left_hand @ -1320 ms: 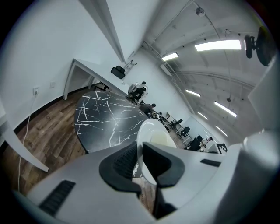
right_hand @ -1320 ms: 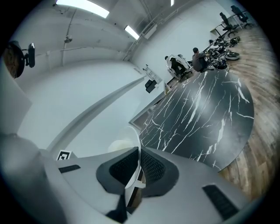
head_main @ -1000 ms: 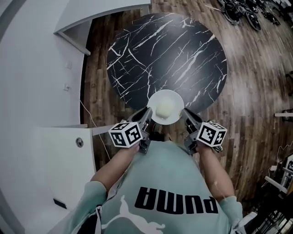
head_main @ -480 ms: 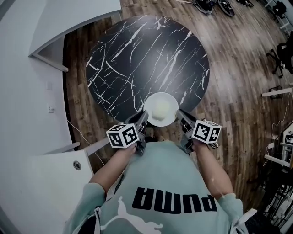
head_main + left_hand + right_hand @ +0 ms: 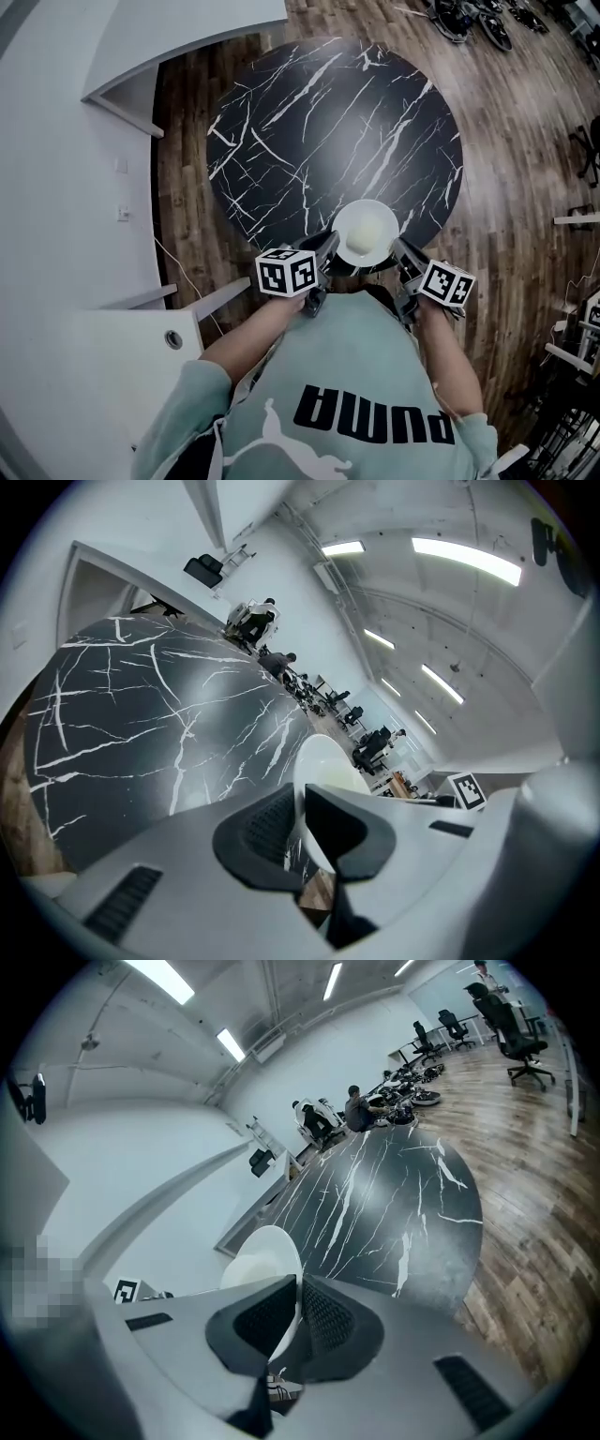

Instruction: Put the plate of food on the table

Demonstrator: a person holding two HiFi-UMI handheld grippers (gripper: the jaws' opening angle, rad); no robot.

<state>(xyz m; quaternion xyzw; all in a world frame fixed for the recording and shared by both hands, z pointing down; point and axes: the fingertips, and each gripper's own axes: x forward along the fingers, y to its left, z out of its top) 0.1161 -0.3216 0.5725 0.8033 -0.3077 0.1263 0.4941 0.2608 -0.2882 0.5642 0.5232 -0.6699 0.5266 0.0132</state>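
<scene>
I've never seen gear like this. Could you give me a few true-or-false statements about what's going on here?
1. The left gripper and right gripper each have their fingers shut on the plate rim. True.
2. The table is square and white. False: it is round and black with white veins.
3. The plate carries a pale mound of food. True.
4. The floor is carpeted. False: it is wood planks.

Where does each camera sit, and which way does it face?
Head view: on the head, looking steeply down at plate and table; shirt, forearms, left gripper, right gripper show.
Left gripper view: on that gripper, looking along its fingers, shut on the plate's rim, across the table.
Right gripper view: likewise, from the opposite rim.
All three share plate and table.
</scene>
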